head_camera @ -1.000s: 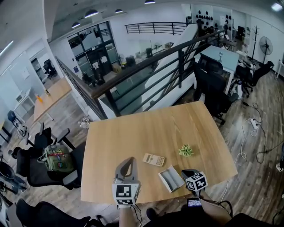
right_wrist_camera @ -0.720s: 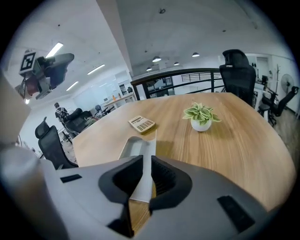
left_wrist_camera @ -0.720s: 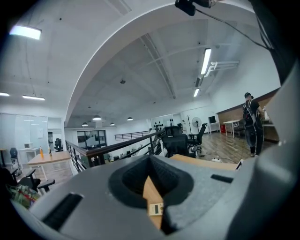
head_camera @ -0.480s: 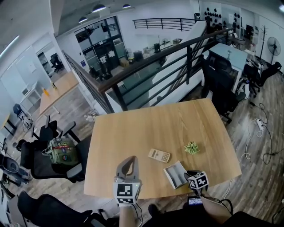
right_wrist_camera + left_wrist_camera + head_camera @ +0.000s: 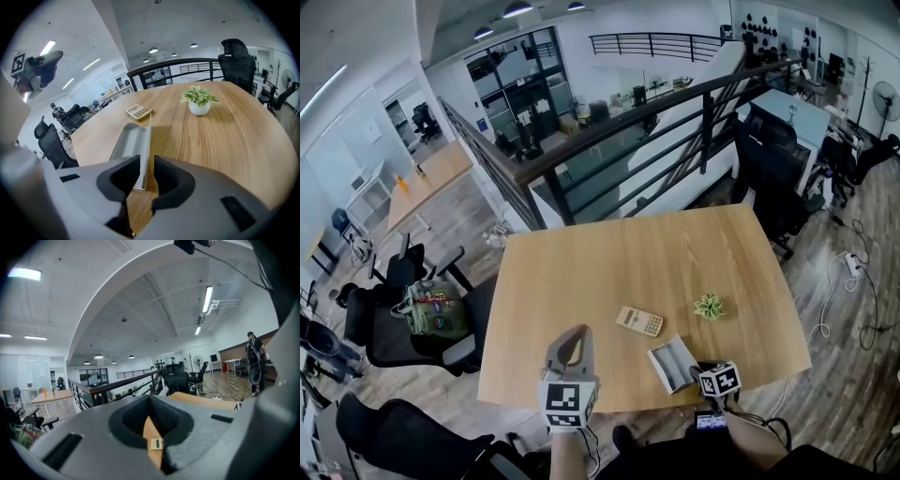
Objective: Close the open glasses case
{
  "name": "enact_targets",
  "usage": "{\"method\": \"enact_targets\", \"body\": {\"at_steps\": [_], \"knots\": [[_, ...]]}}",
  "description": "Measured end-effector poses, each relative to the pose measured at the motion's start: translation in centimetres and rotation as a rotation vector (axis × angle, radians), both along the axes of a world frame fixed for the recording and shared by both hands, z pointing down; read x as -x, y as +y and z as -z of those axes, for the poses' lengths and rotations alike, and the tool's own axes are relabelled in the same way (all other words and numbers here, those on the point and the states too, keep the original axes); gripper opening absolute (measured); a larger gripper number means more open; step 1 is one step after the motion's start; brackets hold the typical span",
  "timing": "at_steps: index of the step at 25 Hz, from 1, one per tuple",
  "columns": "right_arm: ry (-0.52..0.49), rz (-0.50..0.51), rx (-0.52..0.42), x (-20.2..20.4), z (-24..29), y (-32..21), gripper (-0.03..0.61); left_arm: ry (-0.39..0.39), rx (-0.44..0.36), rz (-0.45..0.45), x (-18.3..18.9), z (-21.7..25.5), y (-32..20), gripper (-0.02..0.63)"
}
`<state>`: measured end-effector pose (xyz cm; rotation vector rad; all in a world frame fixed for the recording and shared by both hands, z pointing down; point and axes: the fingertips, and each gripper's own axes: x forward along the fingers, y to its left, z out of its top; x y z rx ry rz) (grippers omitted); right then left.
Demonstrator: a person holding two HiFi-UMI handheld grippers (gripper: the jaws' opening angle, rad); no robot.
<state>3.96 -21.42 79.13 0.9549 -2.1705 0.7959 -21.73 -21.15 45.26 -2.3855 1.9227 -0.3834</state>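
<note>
Grey rectangular open glasses case (image 5: 673, 364), lower right: the right gripper (image 5: 146, 164) has jaws just opening, astride its raised lid; the left gripper (image 5: 571, 337) has jaws pressed together.

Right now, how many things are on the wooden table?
3: a calculator in the middle, a potted plant to its right, the open glasses case near the front edge.

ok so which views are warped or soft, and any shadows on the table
Head view: heavy fisheye, the railing bows and the table edges curve, but it is sharp. Left gripper view: black round vignette, the left tool looms soft in front. Right gripper view: same vignette, a soft shadow lies right of the glasses case.
</note>
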Motion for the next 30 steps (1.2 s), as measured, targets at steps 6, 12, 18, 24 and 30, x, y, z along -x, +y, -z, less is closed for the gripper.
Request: {"method": "enact_targets", "body": {"at_steps": [6, 12, 18, 24, 30], "knots": [[-0.024, -0.044, 0.026, -0.3, -0.8, 0.4, 0.103, -0.034, -0.007, 0.003, 0.5, 0.2, 0.7, 0.0], [-0.108, -0.1, 0.005, -0.8, 0.6, 0.1, 0.056, -0.02, -0.004, 0.025, 1.2, 0.1, 1.3, 0.0], [-0.116, -0.171, 0.015, -2.2, 0.8, 0.0, 0.018, -0.007, 0.0, 0.028, 1.3, 0.1, 1.8, 0.001], [0.152, -0.18, -0.115, -5.9, 2.2, -0.8, 0.018, -0.013, -0.008, 0.023, 1.1, 0.2, 2.0, 0.0], [0.649, 0.117, -0.407, -4.9, 4.8, -0.7, 0.018, -0.01, -0.002, 0.014, 0.8, 0.0, 2.3, 0.0]]}}
